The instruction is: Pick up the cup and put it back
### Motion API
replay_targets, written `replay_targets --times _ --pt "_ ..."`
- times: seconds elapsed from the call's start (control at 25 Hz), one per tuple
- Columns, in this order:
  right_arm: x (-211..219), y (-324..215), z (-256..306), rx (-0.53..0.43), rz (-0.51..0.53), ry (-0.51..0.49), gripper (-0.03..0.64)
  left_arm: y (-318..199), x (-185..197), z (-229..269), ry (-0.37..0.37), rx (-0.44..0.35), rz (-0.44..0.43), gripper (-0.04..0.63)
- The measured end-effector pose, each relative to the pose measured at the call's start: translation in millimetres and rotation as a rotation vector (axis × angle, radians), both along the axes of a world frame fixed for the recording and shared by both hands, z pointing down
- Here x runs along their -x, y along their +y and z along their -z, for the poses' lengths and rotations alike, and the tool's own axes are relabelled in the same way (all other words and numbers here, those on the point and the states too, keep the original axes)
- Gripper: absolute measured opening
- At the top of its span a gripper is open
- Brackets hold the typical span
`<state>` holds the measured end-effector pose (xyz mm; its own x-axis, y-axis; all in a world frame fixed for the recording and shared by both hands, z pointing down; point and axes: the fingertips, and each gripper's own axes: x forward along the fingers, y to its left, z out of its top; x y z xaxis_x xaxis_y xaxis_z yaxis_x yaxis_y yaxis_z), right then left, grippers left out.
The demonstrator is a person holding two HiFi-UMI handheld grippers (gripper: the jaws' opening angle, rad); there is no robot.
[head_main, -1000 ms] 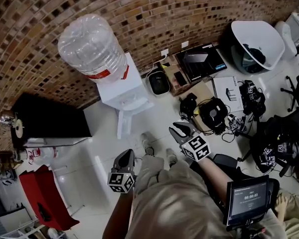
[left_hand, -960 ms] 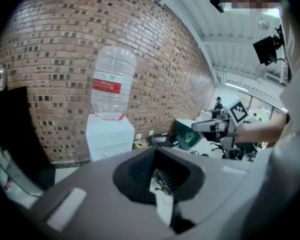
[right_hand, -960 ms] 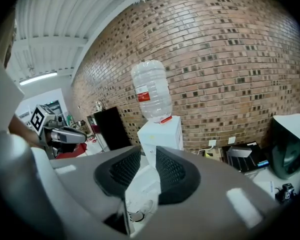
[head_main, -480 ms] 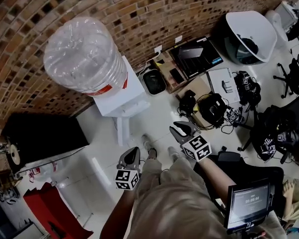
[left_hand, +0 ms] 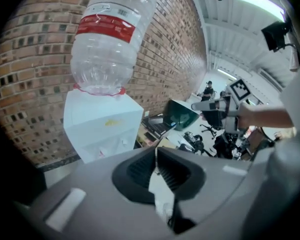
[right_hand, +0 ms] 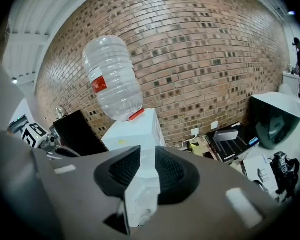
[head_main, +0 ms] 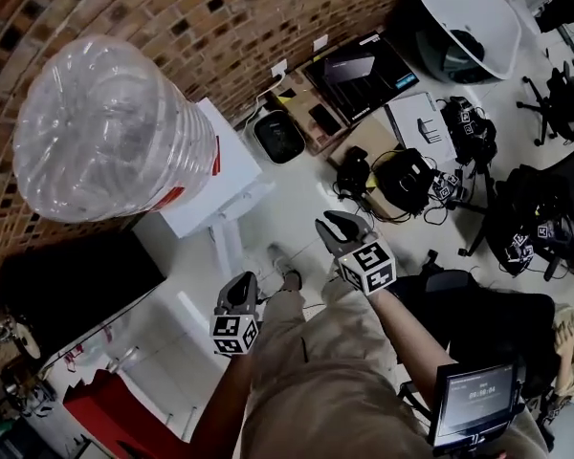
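No word, brand or number could be read with confidence.

- Water bottle [left_hand: 110, 39]: a red band [left_hand: 106, 26] ran round it with white print, too small to read. Above it sat a white label [left_hand: 116, 11] with fine dark lines, illegible.
- Dispenser [left_hand: 102, 129]: a small yellow mark [left_hand: 111, 123] sat on its top face, blurred.
- Screen [head_main: 474, 402]: a row of light digits in timer form showed on a dark field, figures not resolved.
- Left hand-held gripper [head_main: 240, 282] and right hand-held gripper [head_main: 327, 228]: the left cube [head_main: 234, 334] and right cube [head_main: 366, 267] bore black-and-white square markers, patterns only, no letters.
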<state>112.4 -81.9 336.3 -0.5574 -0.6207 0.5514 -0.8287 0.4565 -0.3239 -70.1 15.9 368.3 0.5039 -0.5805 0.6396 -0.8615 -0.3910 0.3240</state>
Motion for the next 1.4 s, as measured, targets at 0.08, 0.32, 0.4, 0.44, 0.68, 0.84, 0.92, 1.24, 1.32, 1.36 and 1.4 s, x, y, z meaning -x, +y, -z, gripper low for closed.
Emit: replay_targets --times 0.08,0.32,0.4,0.44,0.68,0.84,0.92,1.24,1.32,1.36,1.4 --pt "-0.9 -0.1 -18.0 0.019 0.0 -0.004 0.092 -5.0 -0.8 -15.2 -0.008 0.007 0.032 0.005" --pt "1.2 -21.7 -87.2 0.001 0.03 -0.01 0.092 -33.8 -5.3 -85.0 -0.021 -0.041 0.102 0.028" --pt "-0.1 -25.8 -118.4 0.002 0.029 -0.016 0.092 -37.7 -6.1 -119.3 -0.031 -0.041 0.12 0.032" --pt "0.0 -28.2 -134.1 0.0 0.031 -0.02 0.092 -39.4 -6.3 -136.9 -0.038 -0.042 0.127 0.034" --pt "8.2 -43.1 -234.7 -0.036 0.043 -0.052 0.092 -51.7 -1.6 -244.9 -0.05 -0.083 0.128 0.066" --pt "17.1 -49.4 -311.8 -0.088 0.049 -0.069 0.092 -59.6 12.2 -327.3 -0.059 -0.121 0.114 0.072" --pt "25.5 -50.3 -351.0 -0.12 0.069 -0.071 0.092 -62.1 15.6 -366.7 -0.066 -0.147 0.075 0.072" --pt "97.9 -58.6 -521.4 -0.169 0.209 -0.094 0.092 -94.1 23.1 -446.5 0.001 -0.288 0.085 0.063" --pt "123.8 -62.4 -552.8 -0.164 0.258 -0.095 0.092 -97.9 21.2 -438.5 -0.005 -0.337 0.051 0.052" --pt "137.5 -64.6 -565.1 -0.168 0.285 -0.088 0.092 -98.1 21.1 -436.6 -0.011 -0.348 0.029 0.035" --pt "150.8 -67.5 -576.9 -0.175 0.31 -0.077 0.092 -98.4 21.1 -435.9 -0.012 -0.35 0.008 0.032"
